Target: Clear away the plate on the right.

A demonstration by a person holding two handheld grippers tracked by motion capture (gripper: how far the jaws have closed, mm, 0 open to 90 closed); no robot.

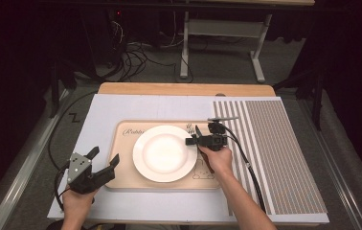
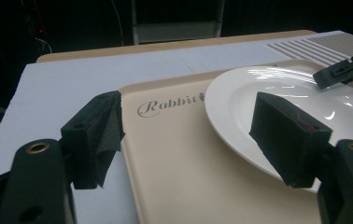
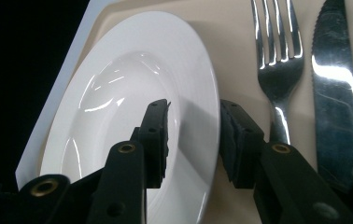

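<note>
White plate (image 1: 164,153) centred on beige tray (image 1: 121,178). Right gripper (image 3: 193,135) straddles plate's right rim, jaws apart, apparently pre-grasp; next: close, lift. Left gripper (image 1: 103,164) released near tray's left edge. Fork (image 3: 277,60), knife (image 3: 335,84) alongside.

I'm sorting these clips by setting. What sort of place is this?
Probably a lab recording station set up as a dining place: white round plate on a beige placemat, dark curtained surroundings, loose cables on the floor.
</note>
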